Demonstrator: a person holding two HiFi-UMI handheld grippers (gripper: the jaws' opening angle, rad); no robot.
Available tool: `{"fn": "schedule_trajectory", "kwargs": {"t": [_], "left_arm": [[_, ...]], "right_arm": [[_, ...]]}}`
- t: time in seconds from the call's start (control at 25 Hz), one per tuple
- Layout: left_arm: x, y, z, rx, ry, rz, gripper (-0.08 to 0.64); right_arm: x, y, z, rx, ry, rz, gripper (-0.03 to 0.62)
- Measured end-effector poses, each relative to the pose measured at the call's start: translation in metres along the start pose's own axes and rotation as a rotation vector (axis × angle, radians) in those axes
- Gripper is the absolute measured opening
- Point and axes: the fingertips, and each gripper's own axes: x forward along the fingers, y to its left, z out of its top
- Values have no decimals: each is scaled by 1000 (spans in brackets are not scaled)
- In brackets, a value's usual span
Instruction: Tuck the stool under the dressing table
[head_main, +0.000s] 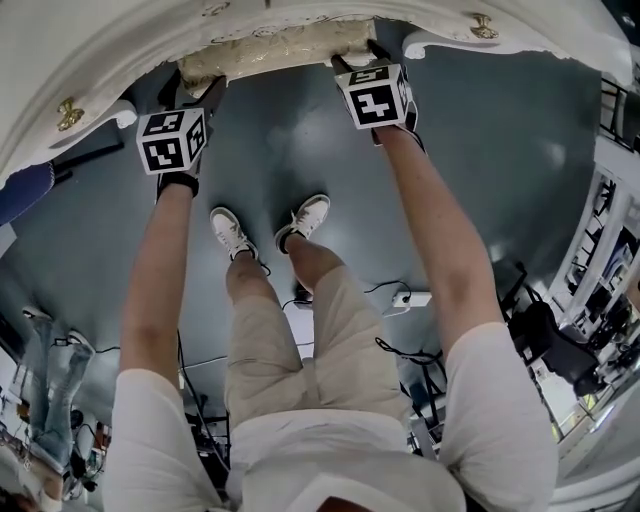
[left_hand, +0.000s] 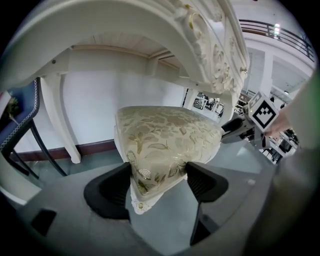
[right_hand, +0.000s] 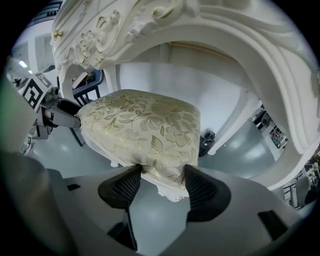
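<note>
A blue chair (left_hand: 22, 112) is seen at the far left, beside a leg of the white carved dressing table (head_main: 90, 70). Next, the left gripper (head_main: 197, 88) is held at the end of a person's outstretched arm, and its black jaws are clamped on the near left corner of the stool (head_main: 272, 45), whose cream seat cushion is patterned with gold leaves. The stool is placed mostly beneath the dressing table, with only its near edge shown below the table's scalloped front, above a grey floor (head_main: 300, 150). At the right, the right gripper (head_main: 352, 58) is closed on the cushion's near right corner.
</note>
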Motion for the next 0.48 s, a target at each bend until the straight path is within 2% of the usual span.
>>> {"fn": "schedule_trajectory", "kwargs": {"t": [0.48], "left_arm": [[6,7,7,-13,-20,13,354]], "right_arm": [[6,-4,8,10,-28,-16,270]]}}
